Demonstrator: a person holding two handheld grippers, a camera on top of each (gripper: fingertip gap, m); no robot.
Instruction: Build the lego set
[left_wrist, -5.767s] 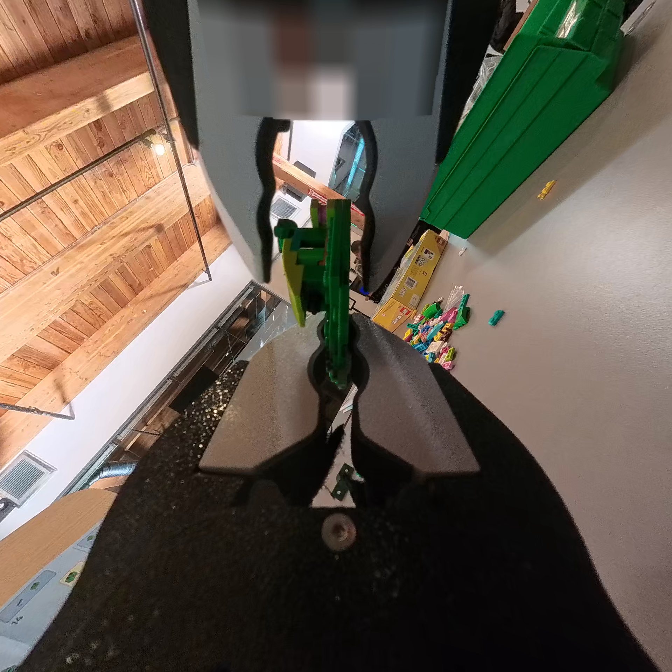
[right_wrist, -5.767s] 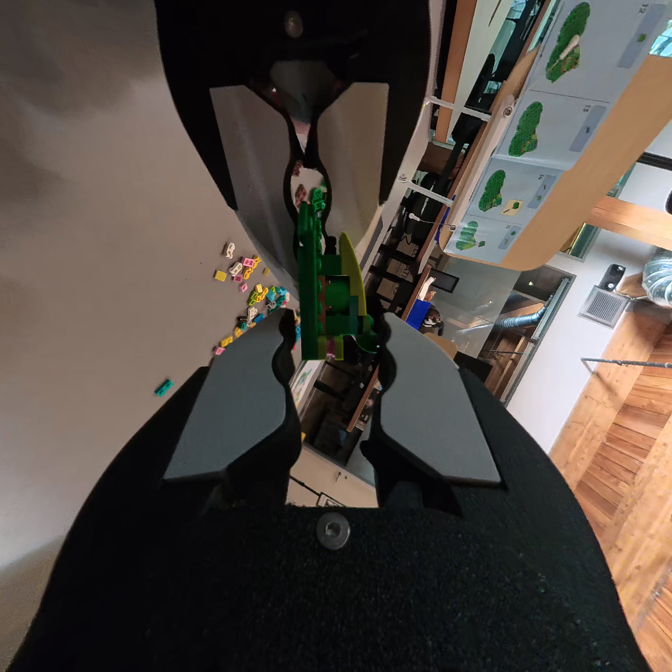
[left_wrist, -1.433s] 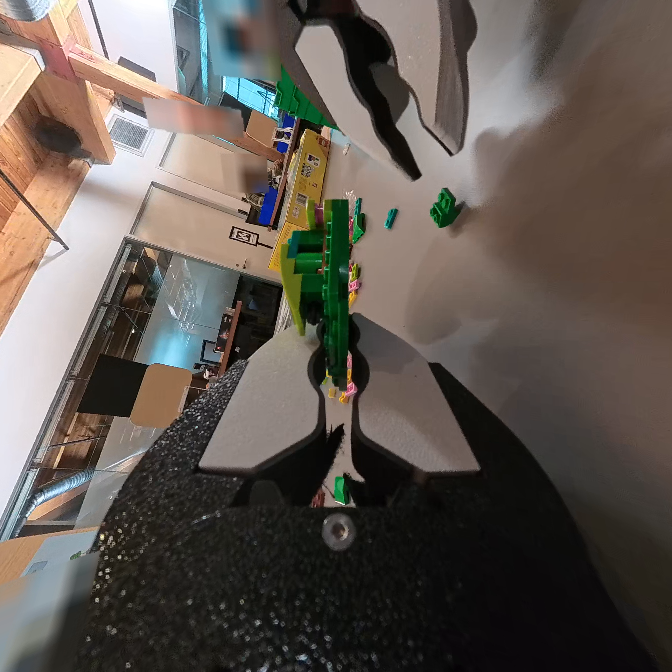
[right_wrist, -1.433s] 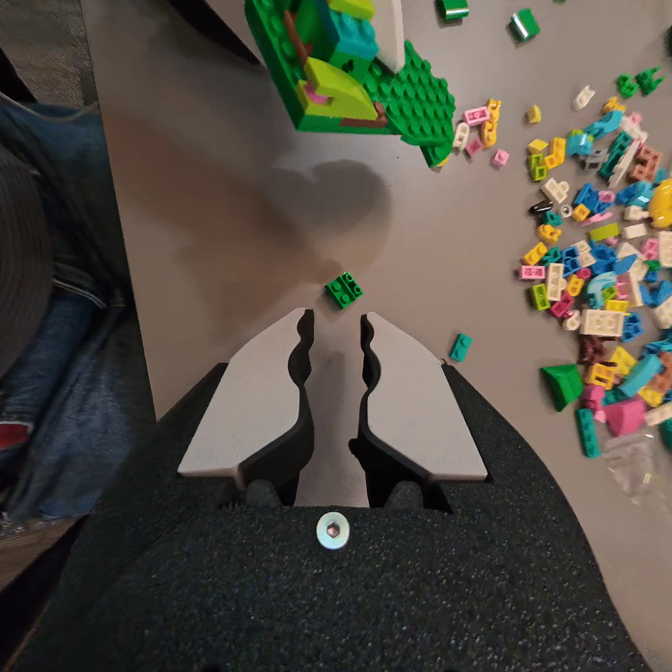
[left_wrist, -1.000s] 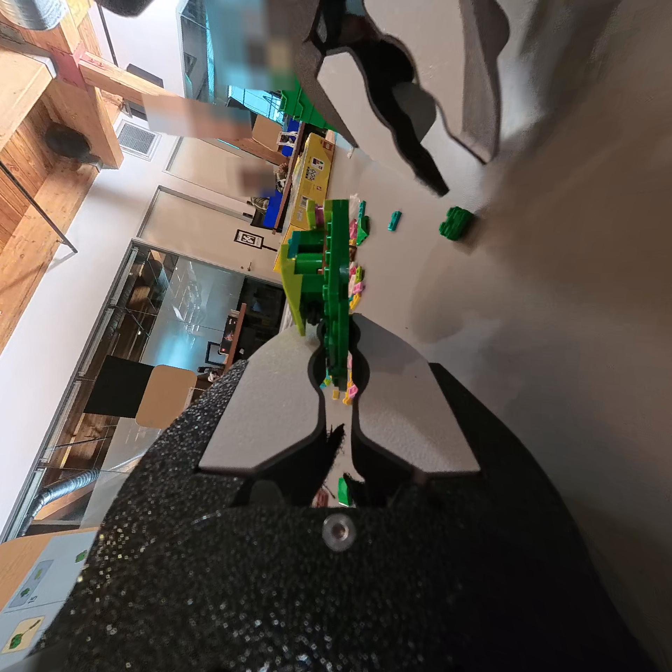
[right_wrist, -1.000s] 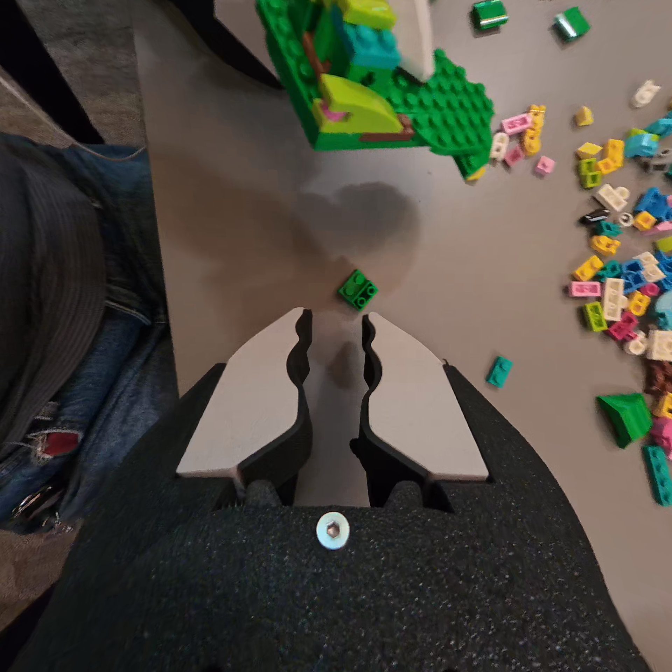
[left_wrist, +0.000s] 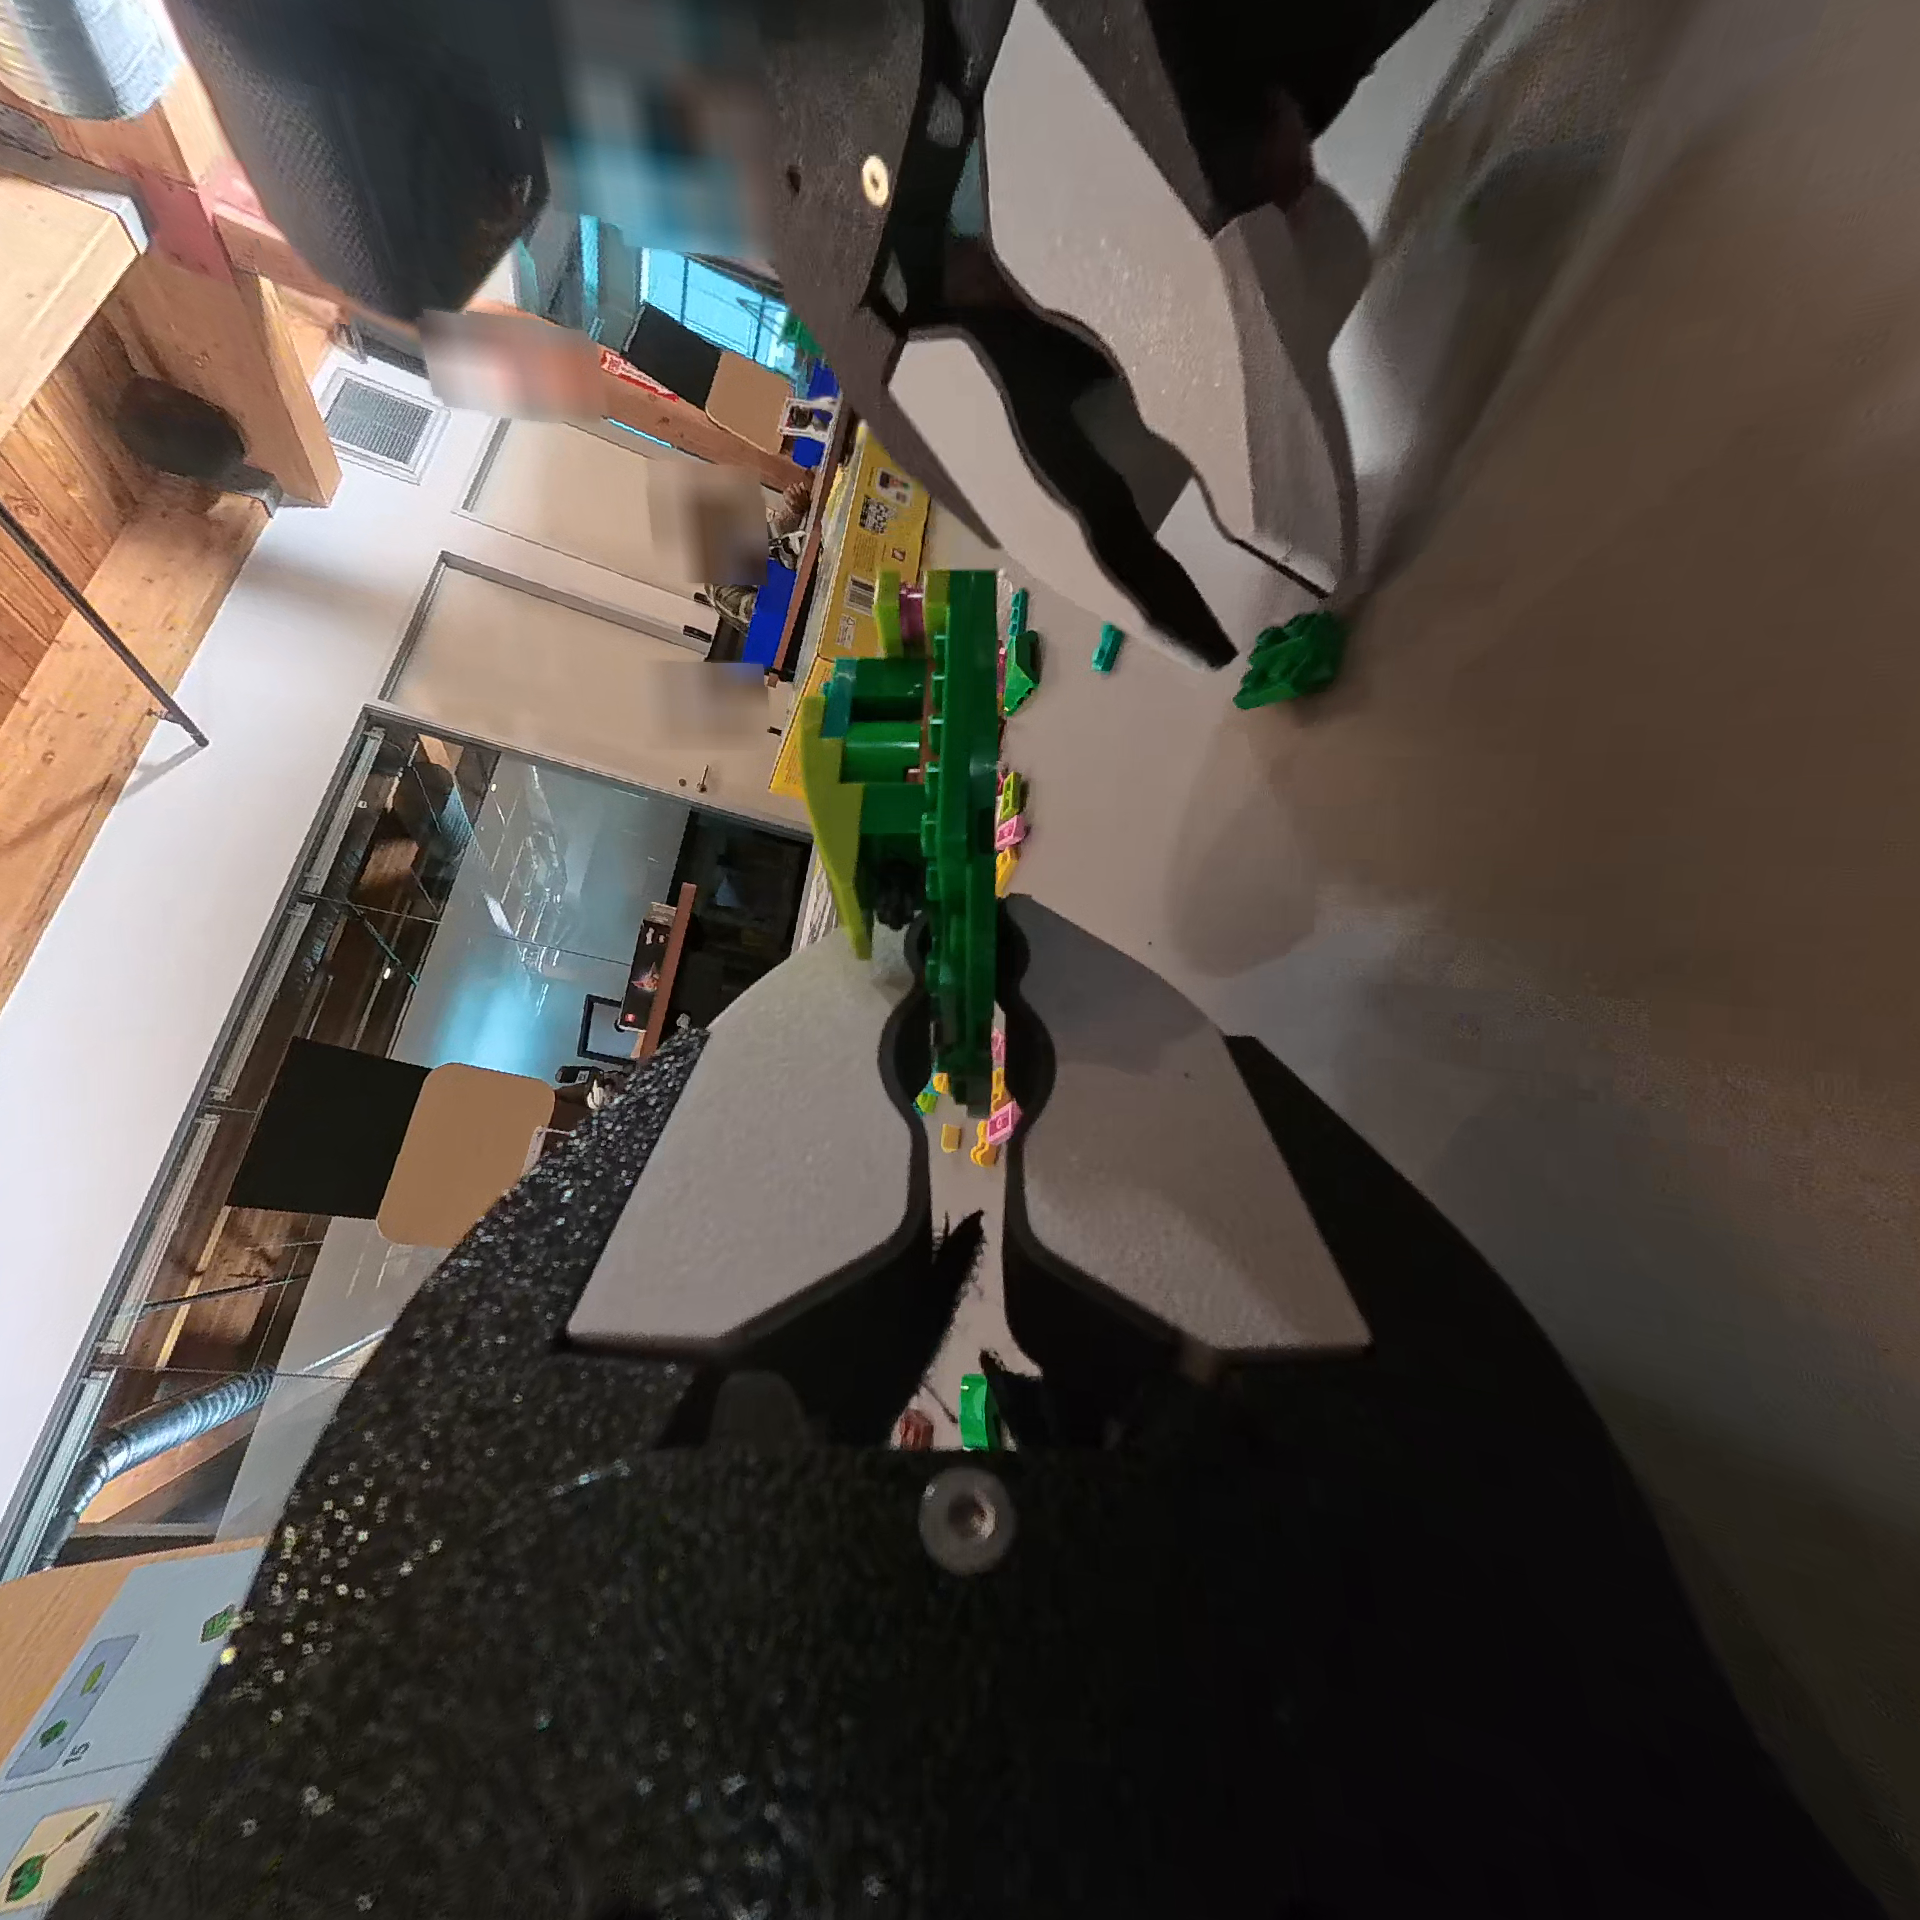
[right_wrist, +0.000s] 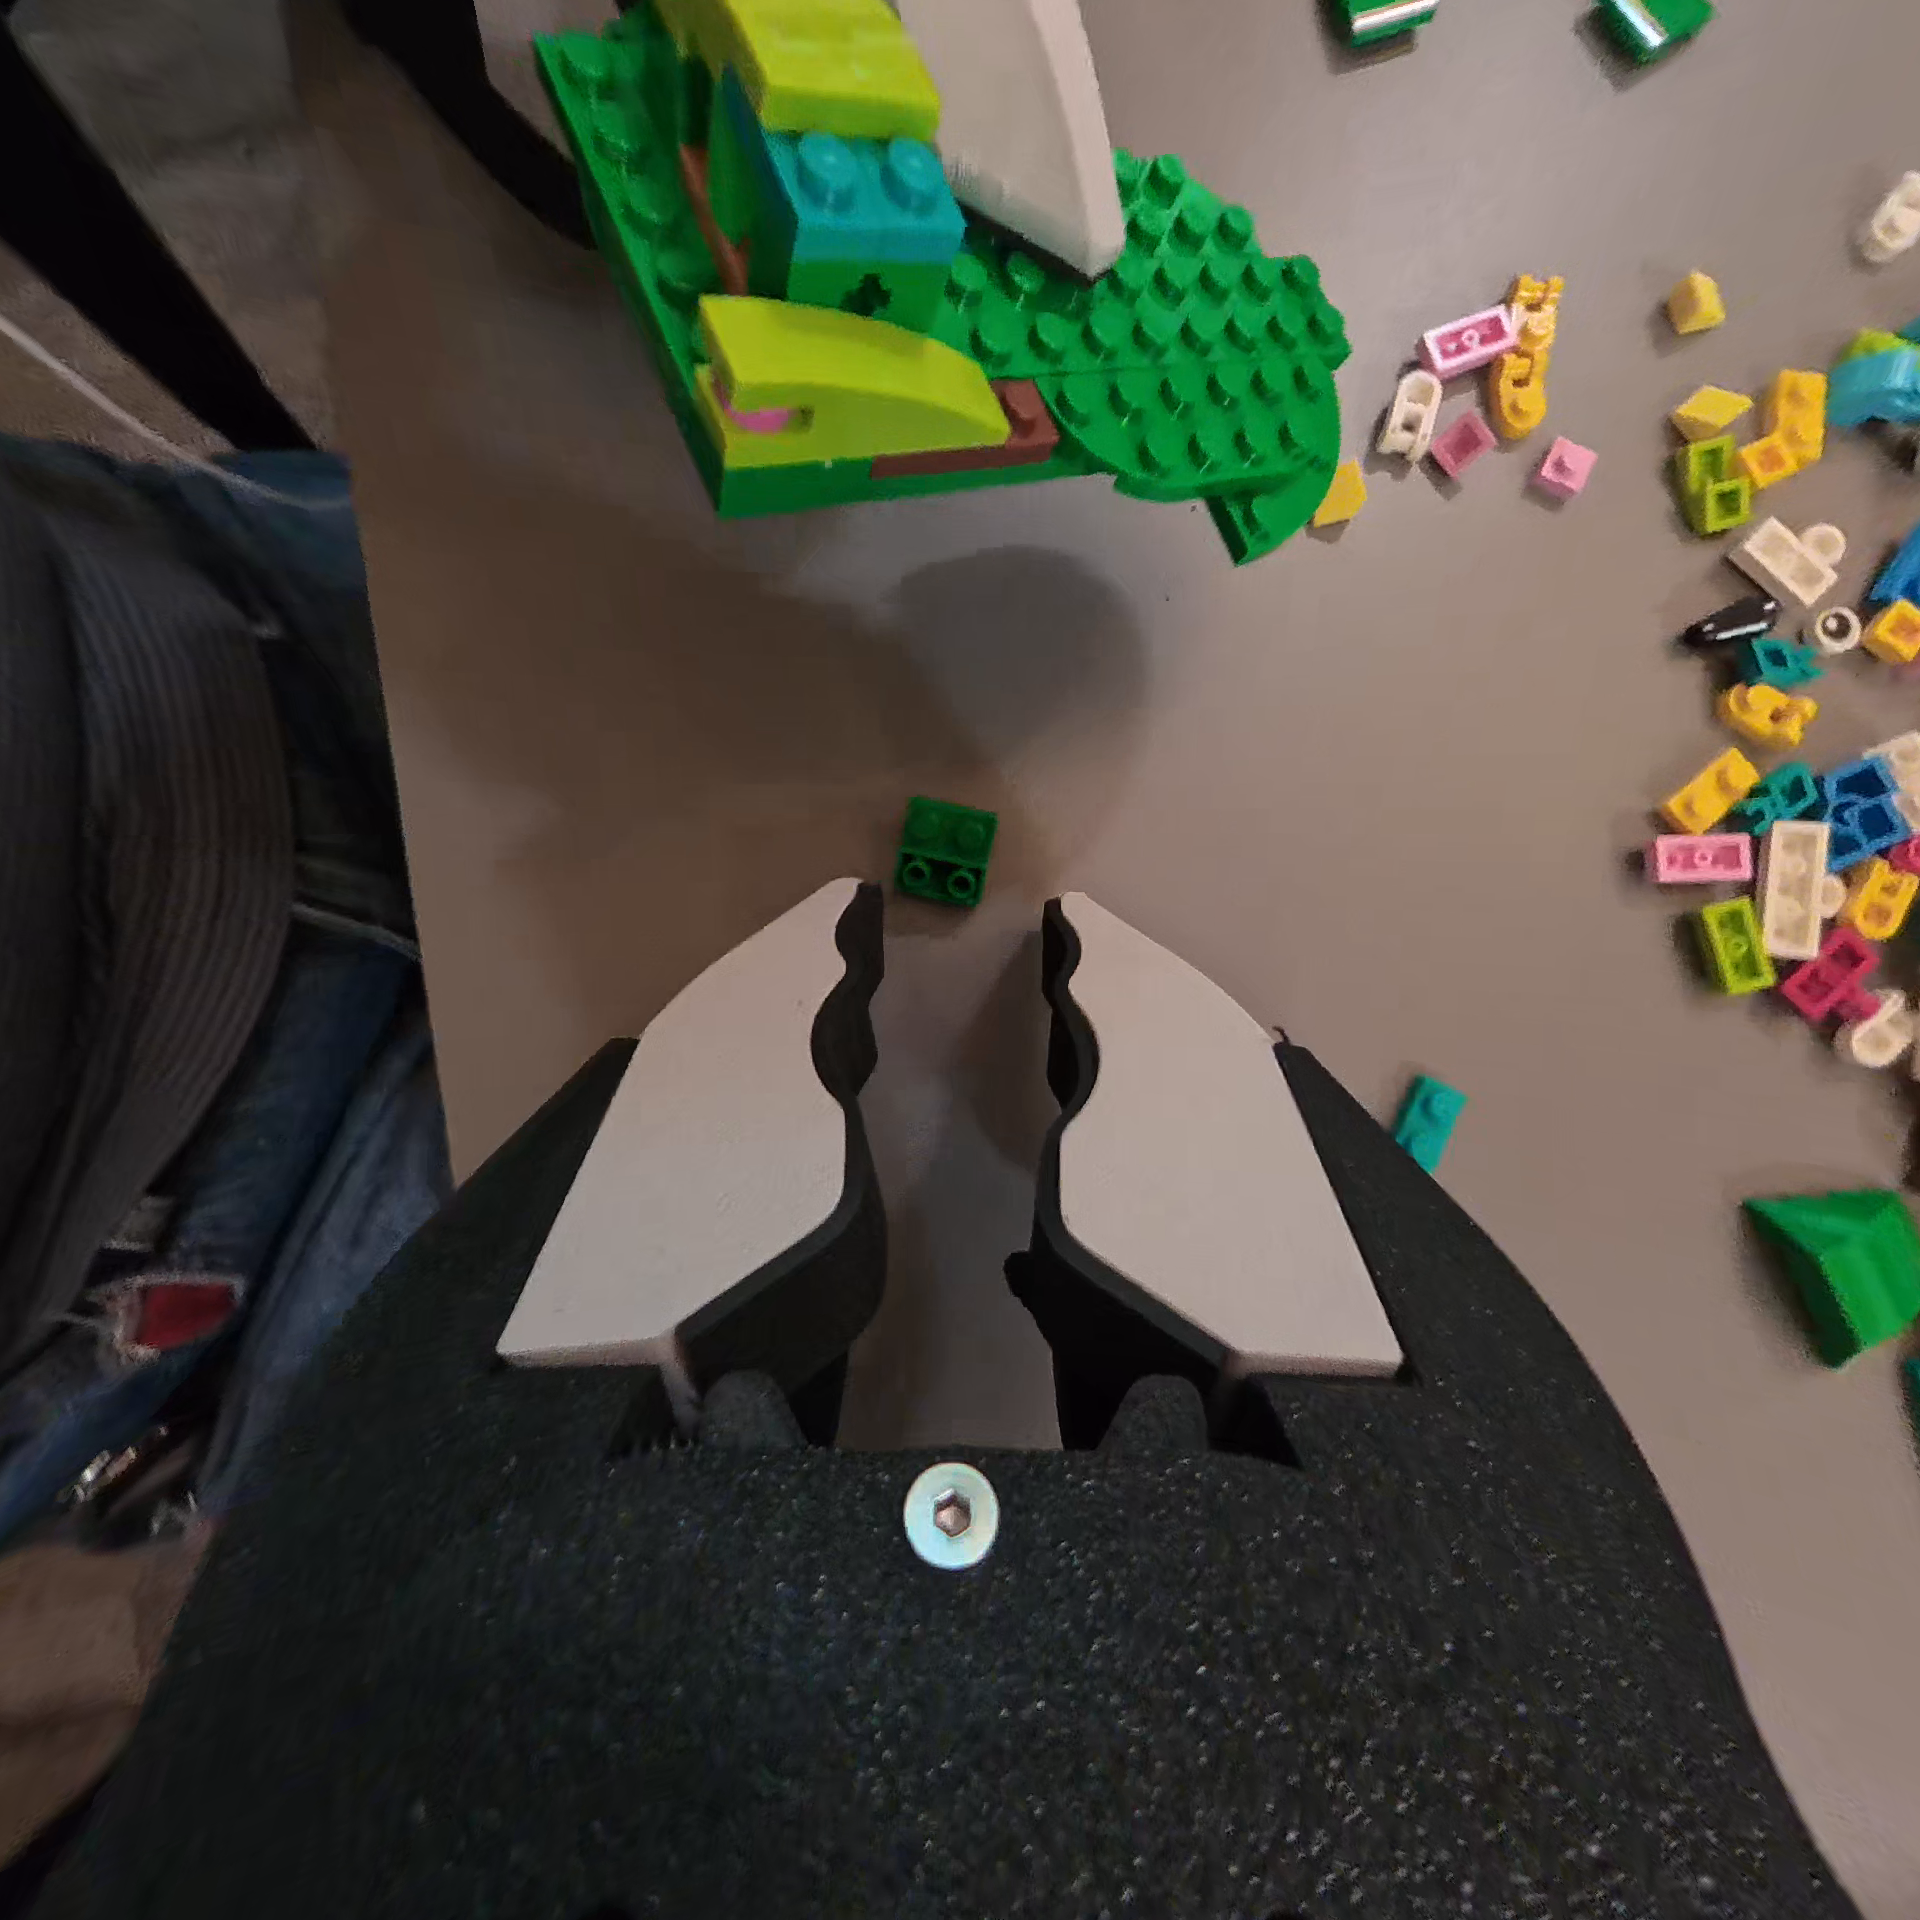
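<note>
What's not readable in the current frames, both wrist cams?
- Green baseplate build: top cut off by the right wrist view's upper edge; the left claw's finger covers part.
- Small green brick: blurred in the left wrist view; the right claw is too blurred there to tell contact.
- Loose brick pile: cut off by the right edge.
- Blurred patches hide the background in the left wrist view.

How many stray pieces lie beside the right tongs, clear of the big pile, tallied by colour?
Green: 2 (small brick, big wedge)
Teal: 1 (flat plate)
Total: 3, not counting the lego build clamped in the left tongs.
</note>
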